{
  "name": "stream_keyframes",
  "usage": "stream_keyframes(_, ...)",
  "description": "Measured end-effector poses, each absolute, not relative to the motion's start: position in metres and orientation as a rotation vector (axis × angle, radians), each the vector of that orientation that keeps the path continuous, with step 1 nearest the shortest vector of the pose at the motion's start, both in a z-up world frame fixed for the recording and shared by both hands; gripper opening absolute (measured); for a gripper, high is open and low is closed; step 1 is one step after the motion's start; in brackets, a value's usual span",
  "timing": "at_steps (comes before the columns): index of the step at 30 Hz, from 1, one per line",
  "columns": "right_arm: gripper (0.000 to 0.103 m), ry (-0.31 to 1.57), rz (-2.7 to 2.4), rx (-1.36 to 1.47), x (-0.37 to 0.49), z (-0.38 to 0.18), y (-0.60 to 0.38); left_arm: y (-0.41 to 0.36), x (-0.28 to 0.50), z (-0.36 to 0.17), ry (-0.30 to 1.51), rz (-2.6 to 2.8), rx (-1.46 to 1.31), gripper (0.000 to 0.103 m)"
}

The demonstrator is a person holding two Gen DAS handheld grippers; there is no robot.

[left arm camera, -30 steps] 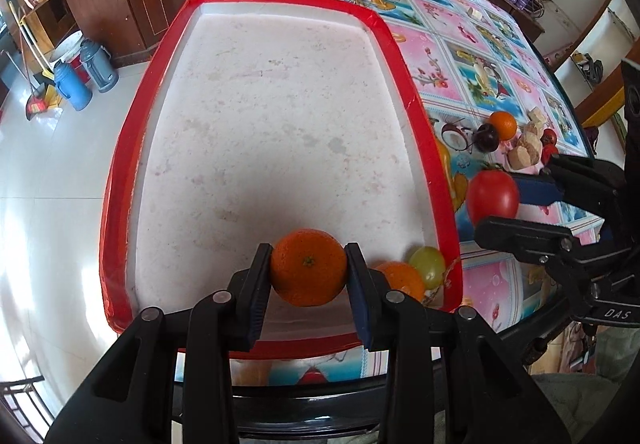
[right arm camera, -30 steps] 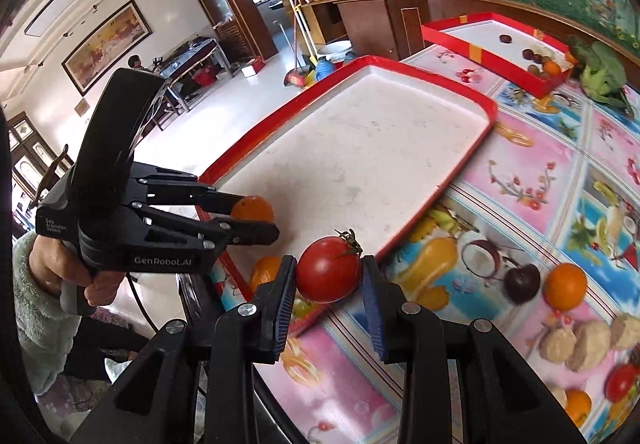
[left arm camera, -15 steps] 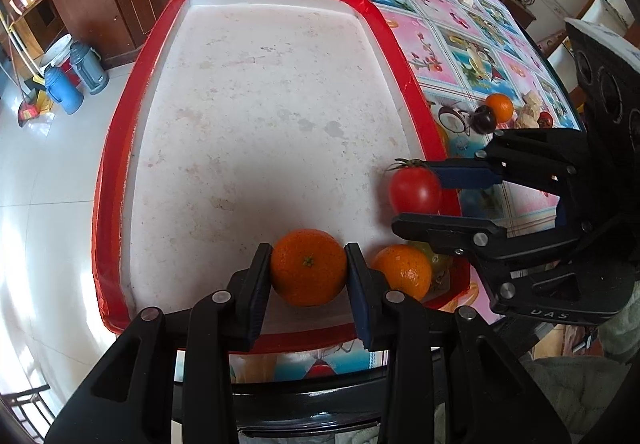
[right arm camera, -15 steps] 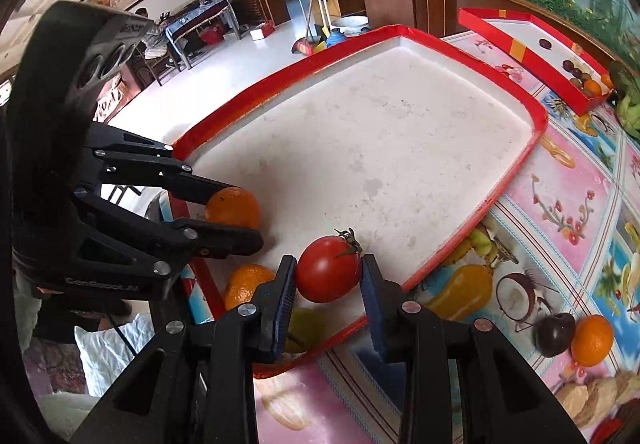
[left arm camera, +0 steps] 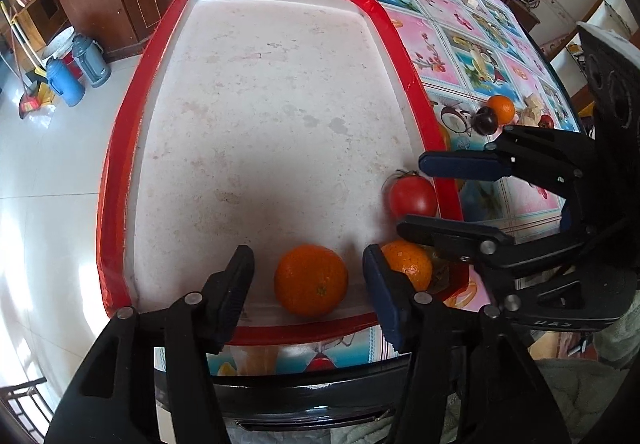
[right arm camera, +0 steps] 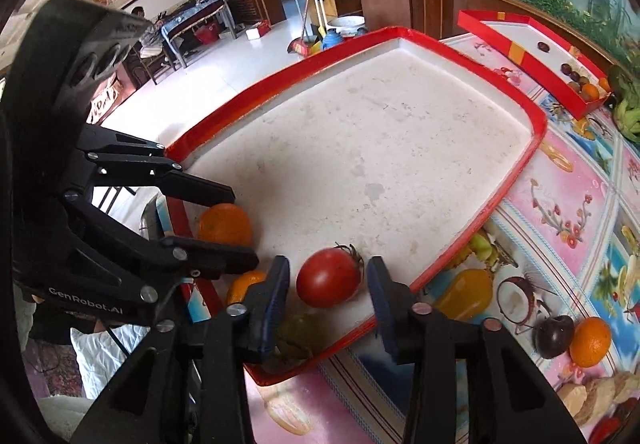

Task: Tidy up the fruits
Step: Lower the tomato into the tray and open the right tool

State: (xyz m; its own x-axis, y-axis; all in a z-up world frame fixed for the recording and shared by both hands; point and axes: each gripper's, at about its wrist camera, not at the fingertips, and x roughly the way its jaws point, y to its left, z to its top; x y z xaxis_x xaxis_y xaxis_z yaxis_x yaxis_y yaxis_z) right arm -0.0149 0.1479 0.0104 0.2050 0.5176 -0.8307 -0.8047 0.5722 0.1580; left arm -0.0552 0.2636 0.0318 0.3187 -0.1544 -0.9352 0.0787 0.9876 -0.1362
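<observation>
Both claws just opened, orange and tomato loose by tray rim.

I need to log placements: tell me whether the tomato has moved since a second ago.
Yes. The tomato went from outside the red tray's rim to inside it, between the right gripper's just-opened jaws.

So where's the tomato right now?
The tomato lies in the near corner of the big red tray, loose between the right gripper's just-opened fingers, with an orange to its left.
</observation>
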Motion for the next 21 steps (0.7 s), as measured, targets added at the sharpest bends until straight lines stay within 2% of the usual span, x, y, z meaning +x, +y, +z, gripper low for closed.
stream_keyframes(6,0.046,0.981,0.934,-0.290,-0.020,0.024,0.126,0.261,-0.058,0.036,1.248,-0.138,-0.064,0.055)
stream_keyframes(8,0.048,0.991,0.913,-0.261,-0.021,0.028,0.114,0.259,-0.059,0.039,1.251,-0.134,-0.054,0.056)
stream_keyframes(11,0.056,1.005,0.858,-0.241,-0.022,0.034,0.098,0.254,-0.058,0.045,1.246,-0.135,-0.039,0.060)
stream_keyframes(16,0.063,1.039,0.755,-0.208,-0.022,0.042,0.072,0.240,-0.057,0.050,1.241,-0.146,-0.007,0.061)
stream_keyframes(21,0.063,1.056,0.637,-0.181,-0.021,0.046,0.041,0.231,-0.058,0.056,1.232,-0.153,0.019,0.061)
